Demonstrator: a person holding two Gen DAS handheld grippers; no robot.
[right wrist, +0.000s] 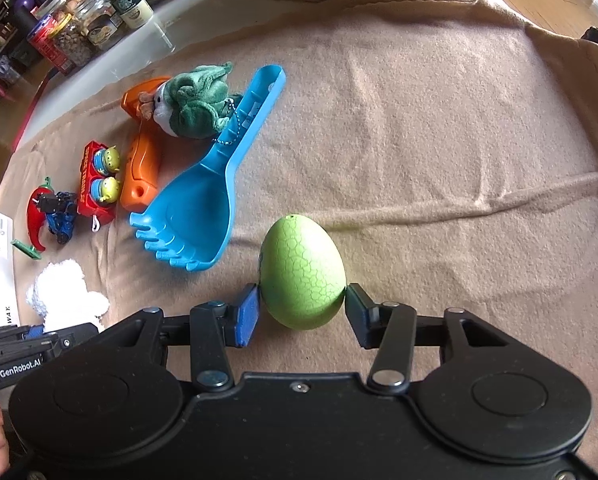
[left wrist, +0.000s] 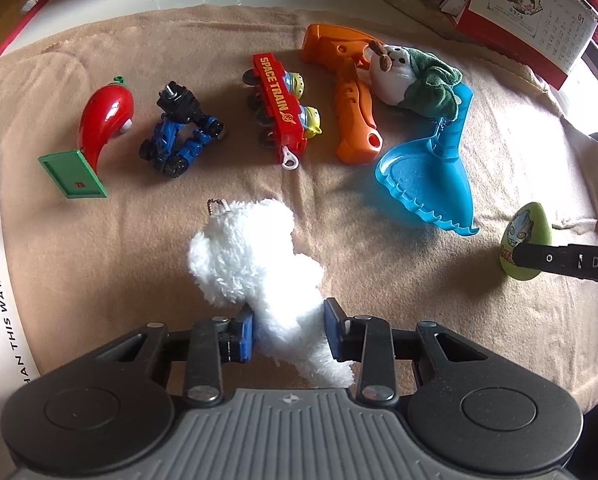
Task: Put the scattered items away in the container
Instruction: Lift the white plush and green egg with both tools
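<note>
Left wrist view: I am squeezing my left claw (left wrist: pixel 288 330) on the white plush toy (left wrist: pixel 255 264), soft and light, dented at its lower body. My right claw (right wrist: pixel 301 310) is bracketing the green egg (right wrist: pixel 303 270); smooth and rounded, probably slippery, so I would grip its widest part. Both are sitting on the tan blanket (right wrist: pixel 439 140) covering the table; no container showing.

Two plush toys (left wrist: pixel 259 272) (left wrist: pixel 413 78), one blue scoop (left wrist: pixel 423 172), one green egg (right wrist: pixel 303 272), one red train (left wrist: pixel 279 108), one orange drill (left wrist: pixel 347 92), one chili toy (left wrist: pixel 105 116)
</note>
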